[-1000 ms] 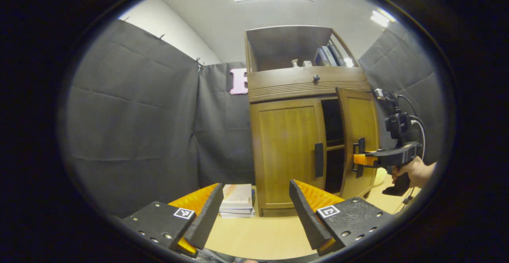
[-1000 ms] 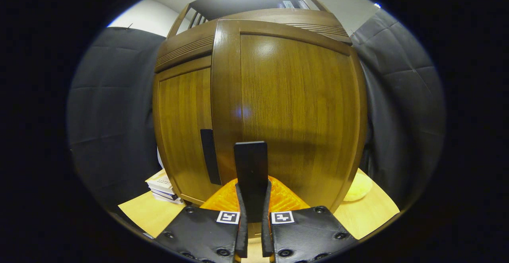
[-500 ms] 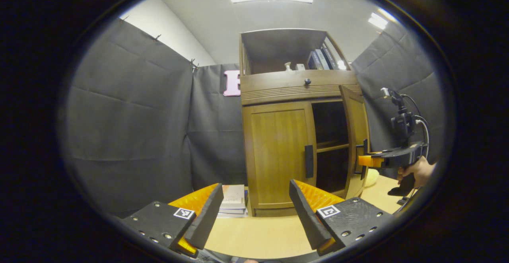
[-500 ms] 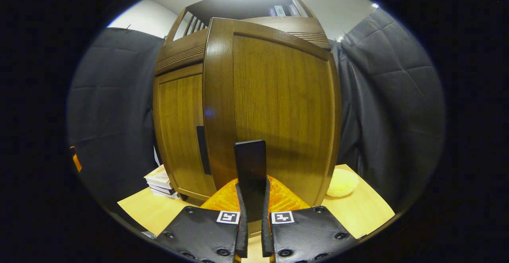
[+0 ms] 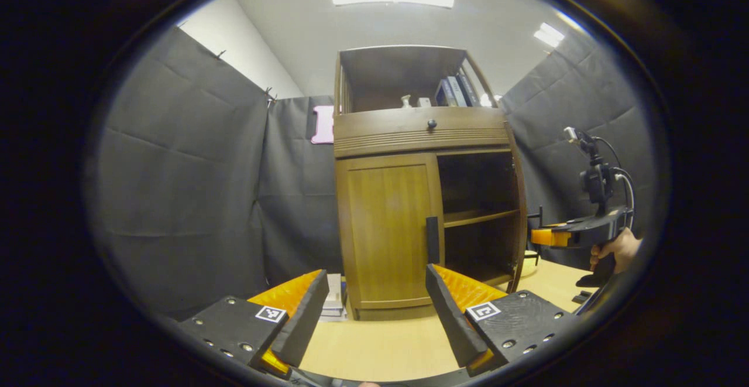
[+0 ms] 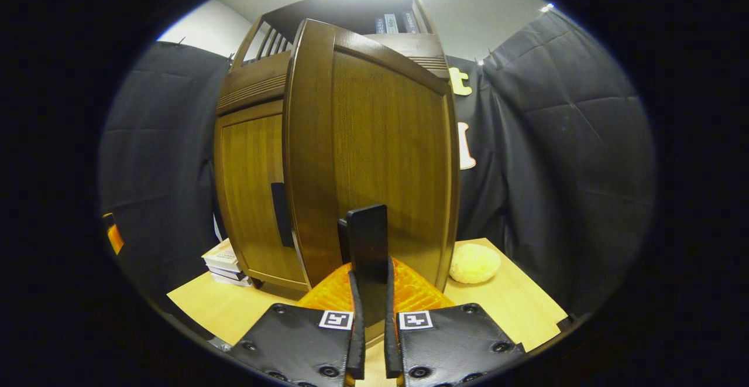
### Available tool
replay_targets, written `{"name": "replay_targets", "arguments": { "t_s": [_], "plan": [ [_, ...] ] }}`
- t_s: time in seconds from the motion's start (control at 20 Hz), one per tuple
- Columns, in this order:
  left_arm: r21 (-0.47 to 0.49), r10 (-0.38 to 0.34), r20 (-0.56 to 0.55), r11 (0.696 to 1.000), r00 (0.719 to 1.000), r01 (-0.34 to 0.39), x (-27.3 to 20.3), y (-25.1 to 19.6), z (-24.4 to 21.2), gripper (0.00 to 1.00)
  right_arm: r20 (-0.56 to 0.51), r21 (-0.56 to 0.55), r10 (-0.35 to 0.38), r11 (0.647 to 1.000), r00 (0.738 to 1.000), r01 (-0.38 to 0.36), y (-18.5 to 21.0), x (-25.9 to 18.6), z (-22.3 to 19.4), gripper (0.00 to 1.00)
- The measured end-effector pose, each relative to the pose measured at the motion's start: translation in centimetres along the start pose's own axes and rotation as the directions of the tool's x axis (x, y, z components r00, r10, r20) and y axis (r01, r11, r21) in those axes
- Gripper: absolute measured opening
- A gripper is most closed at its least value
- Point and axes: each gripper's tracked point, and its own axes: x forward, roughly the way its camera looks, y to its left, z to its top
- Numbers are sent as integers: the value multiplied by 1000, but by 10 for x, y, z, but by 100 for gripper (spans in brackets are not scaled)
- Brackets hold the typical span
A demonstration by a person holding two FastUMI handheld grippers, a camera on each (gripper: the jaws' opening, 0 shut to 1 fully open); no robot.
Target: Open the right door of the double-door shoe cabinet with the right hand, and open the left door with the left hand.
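A: Your right gripper (image 6: pixel 371 340) is clamped on the right door's handle (image 6: pixel 367 240), door swung wide.

B: Left gripper (image 5: pixel 374 311) gapes empty; left door's handle (image 5: pixel 432 240), upright, lies dead ahead, beyond the counter (image 5: pixel 374 346).

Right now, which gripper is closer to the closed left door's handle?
Hard to call. The left gripper hangs open, short of that handle; the right gripper grips the open right door's handle.
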Motion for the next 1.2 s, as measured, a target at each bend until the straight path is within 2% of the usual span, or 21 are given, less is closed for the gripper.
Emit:
{"name": "replay_targets", "arguments": {
  "t_s": [0.5,0.9,1.05,1.2],
  "plan": [
    [-5,-60,0,998,998,60,3,-4,2,98,-3,13,-114,993,993,114,-57,-33,-3,13],
    [-8,-98,3,995,995,98,3,-6,5,99,1,12,-165,986,986,165,-92,-46,-1,13],
    [-10,-116,3,993,993,116,2,-9,6,99,-6,17,-185,982,983,185,-107,-48,-1,10],
    [1,-134,24,991,991,134,-1,-11,14,99,-9,19,-189,982,982,189,-122,-51,0,0]
  ]
}}
